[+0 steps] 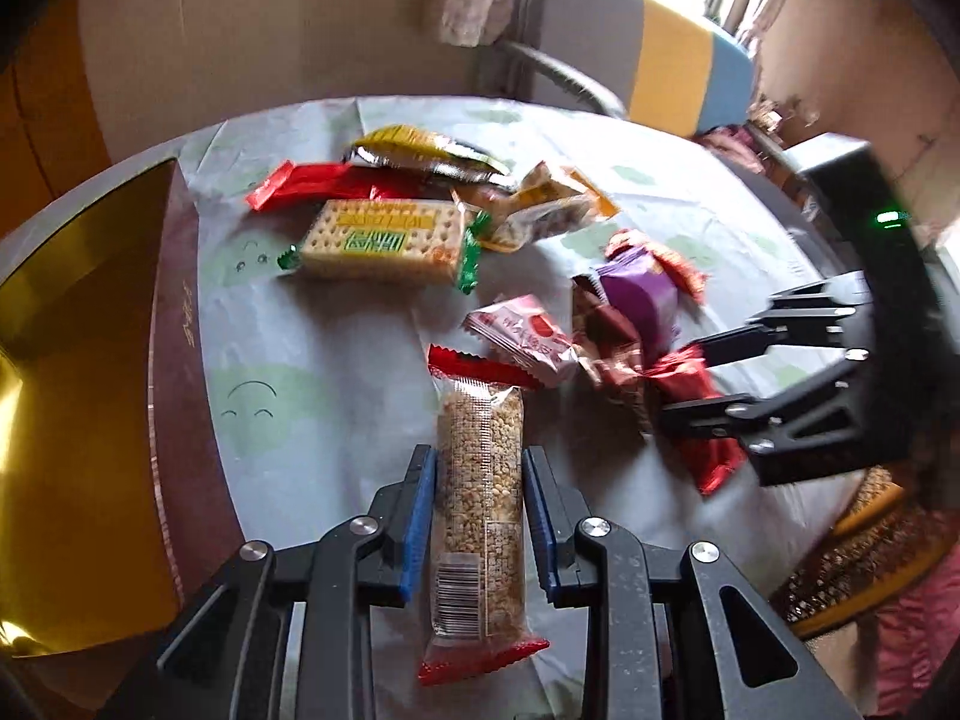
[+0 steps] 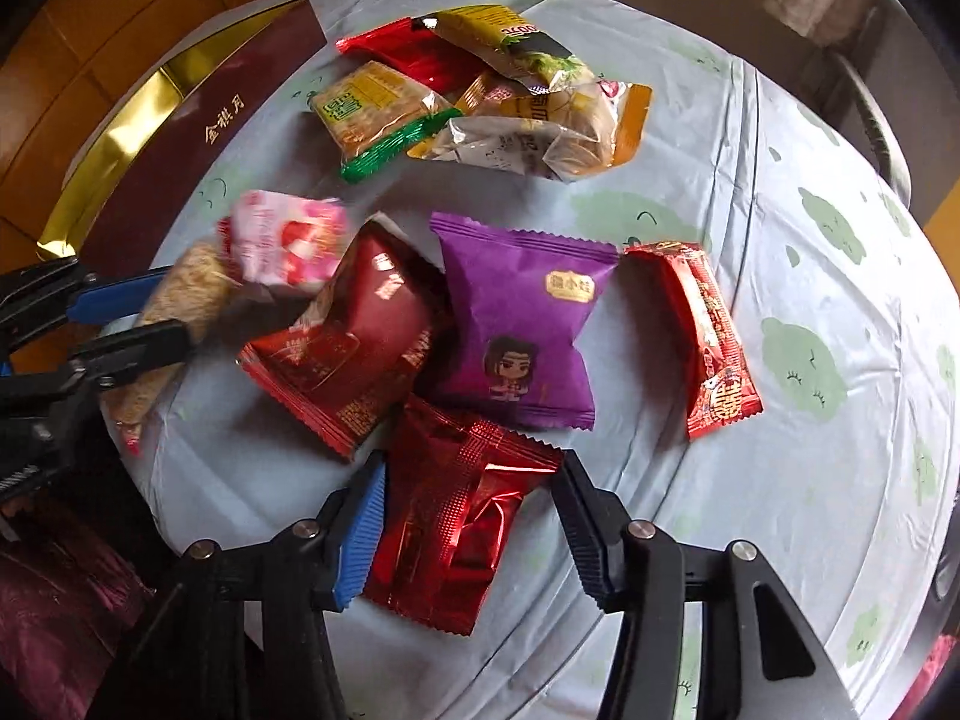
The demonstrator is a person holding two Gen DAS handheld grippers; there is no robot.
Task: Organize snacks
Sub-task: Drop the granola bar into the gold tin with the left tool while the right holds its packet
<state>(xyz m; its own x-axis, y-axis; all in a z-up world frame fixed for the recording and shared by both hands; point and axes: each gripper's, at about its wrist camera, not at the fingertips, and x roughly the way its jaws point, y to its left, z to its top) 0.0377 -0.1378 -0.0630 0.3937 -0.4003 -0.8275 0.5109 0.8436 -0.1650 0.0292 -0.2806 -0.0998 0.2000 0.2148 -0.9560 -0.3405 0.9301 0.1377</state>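
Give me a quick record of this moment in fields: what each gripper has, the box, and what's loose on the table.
left gripper: fingers either side of the grain bar, contact unclear
right gripper: open around the shiny red packet
box: gold-lined, no snacks visible inside
loose snacks: purple packet, cracker pack, pink packet, others
surface: table, light printed cover

The counter cloth is pale blue with green cloud shapes. One packet is purple, the cracker pack has green ends, and the box is maroon with gold lining.
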